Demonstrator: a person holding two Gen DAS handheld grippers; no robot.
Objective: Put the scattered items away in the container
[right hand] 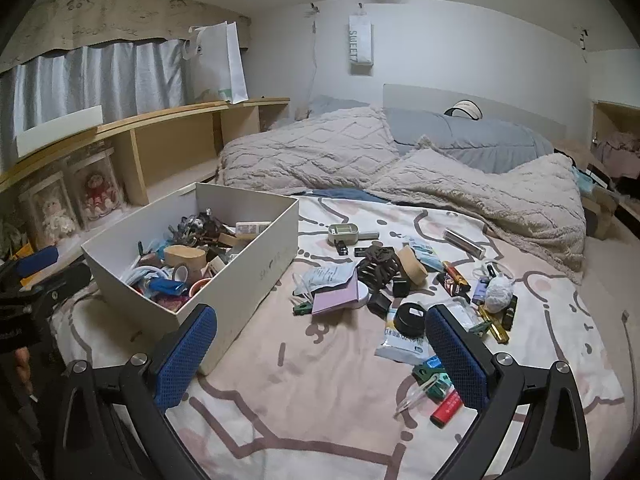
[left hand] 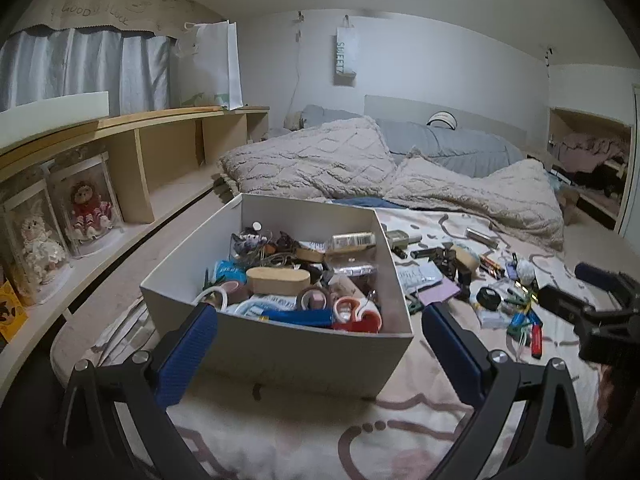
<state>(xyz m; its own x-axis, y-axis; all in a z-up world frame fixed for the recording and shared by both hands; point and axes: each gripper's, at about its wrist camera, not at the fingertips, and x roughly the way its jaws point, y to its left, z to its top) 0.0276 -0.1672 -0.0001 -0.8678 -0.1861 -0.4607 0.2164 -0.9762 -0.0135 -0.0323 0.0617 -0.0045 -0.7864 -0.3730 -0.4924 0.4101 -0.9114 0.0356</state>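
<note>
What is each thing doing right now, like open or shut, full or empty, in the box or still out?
Box: no lid on, partly filled with small things.
Left gripper: open, empty.
Right gripper: open, empty.
Red marker: still out, lying on the bedsheet.
Purple notepad: still out.
Black round tin: still out, lid on.
Curtains: closed.
Blanket: rumpled.

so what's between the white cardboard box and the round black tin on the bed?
In the right wrist view: a lilac notepad and a crumpled clear packet lie between the white cardboard box and the round black tin; nearer the camera, bare patterned bedsheet.
</note>
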